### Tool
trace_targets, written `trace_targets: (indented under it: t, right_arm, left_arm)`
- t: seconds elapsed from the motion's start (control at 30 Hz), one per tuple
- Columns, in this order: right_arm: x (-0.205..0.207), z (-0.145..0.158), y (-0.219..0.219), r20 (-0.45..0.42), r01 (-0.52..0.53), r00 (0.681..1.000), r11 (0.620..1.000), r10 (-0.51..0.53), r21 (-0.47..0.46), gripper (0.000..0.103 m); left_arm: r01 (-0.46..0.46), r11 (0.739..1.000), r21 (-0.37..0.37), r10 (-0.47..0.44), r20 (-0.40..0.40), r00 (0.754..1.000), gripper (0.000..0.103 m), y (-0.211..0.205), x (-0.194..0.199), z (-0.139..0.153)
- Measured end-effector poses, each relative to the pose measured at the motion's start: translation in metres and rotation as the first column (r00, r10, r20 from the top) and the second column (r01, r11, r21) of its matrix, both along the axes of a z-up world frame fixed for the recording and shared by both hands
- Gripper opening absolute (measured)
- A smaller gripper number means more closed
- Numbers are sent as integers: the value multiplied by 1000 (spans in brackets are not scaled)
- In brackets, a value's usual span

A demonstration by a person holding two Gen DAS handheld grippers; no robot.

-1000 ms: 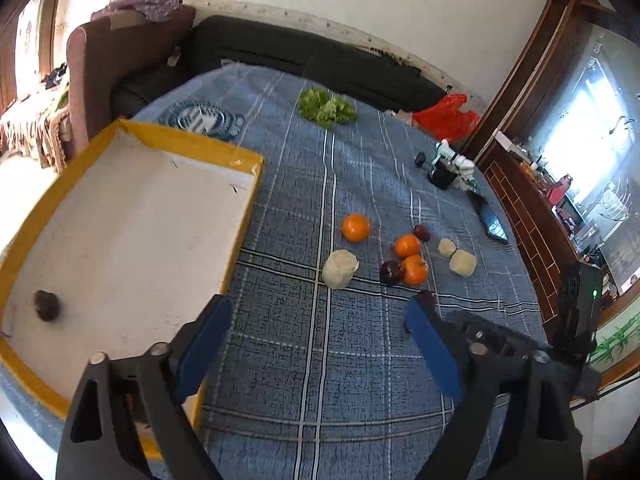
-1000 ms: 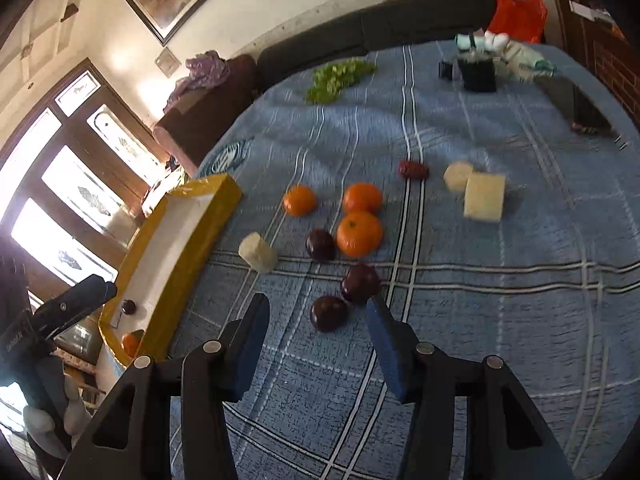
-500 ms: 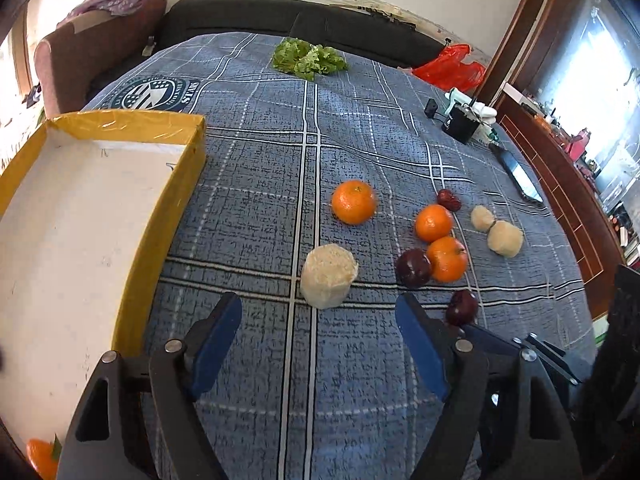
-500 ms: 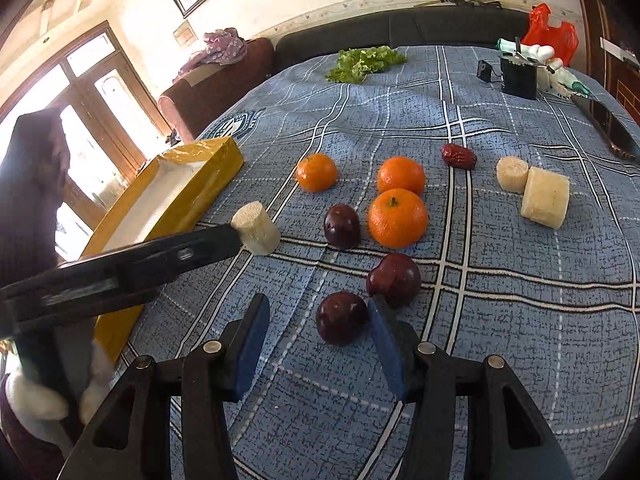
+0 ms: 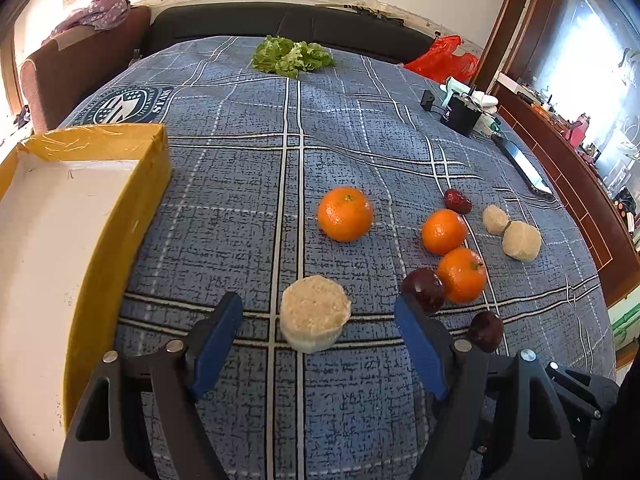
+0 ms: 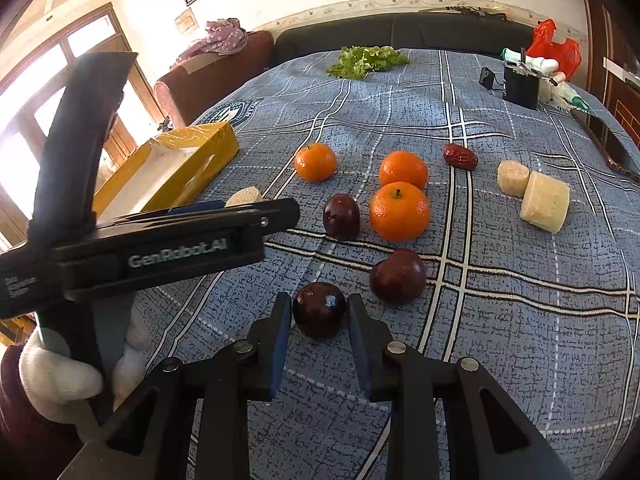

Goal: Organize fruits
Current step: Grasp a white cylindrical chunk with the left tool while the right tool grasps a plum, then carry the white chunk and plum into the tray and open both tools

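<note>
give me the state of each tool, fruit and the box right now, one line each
right tool: shut on the near plum
left tool: closing, pale cylinder piece between its pads, not gripped
second plum: loose on the cloth
three oranges: loose on the cloth, untouched
red date: lying on the cloth
yellow box: open-topped; the part in view holds nothing

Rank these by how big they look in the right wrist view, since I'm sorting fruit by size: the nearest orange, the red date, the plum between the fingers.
1. Nearest orange
2. Plum, though nearness to the camera flatters it
3. Red date
</note>
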State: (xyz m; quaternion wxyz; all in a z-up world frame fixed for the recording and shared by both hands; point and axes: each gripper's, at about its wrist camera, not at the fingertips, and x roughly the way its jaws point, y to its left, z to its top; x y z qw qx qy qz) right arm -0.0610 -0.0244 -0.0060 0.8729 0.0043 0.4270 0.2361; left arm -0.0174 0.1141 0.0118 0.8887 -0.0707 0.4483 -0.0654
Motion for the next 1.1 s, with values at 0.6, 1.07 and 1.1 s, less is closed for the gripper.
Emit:
trace_targets:
  t: [0.6, 1.07, 1.1]
  right_arm:
    - [-7, 2, 8, 39, -20, 999, 1000, 21, -20, 30]
    - [-32, 70, 47, 68, -119, 991, 987, 112, 110, 30]
    - [-33, 75, 56, 70, -138, 989, 984, 130, 112, 30]
  left_arm:
    - [-55, 998, -32, 57, 69, 996, 30, 18, -49, 34]
    - [-282, 955, -90, 293, 154, 944, 30, 146, -121, 84]
    - [-301, 950, -86, 311, 149, 939, 30, 156, -123, 84]
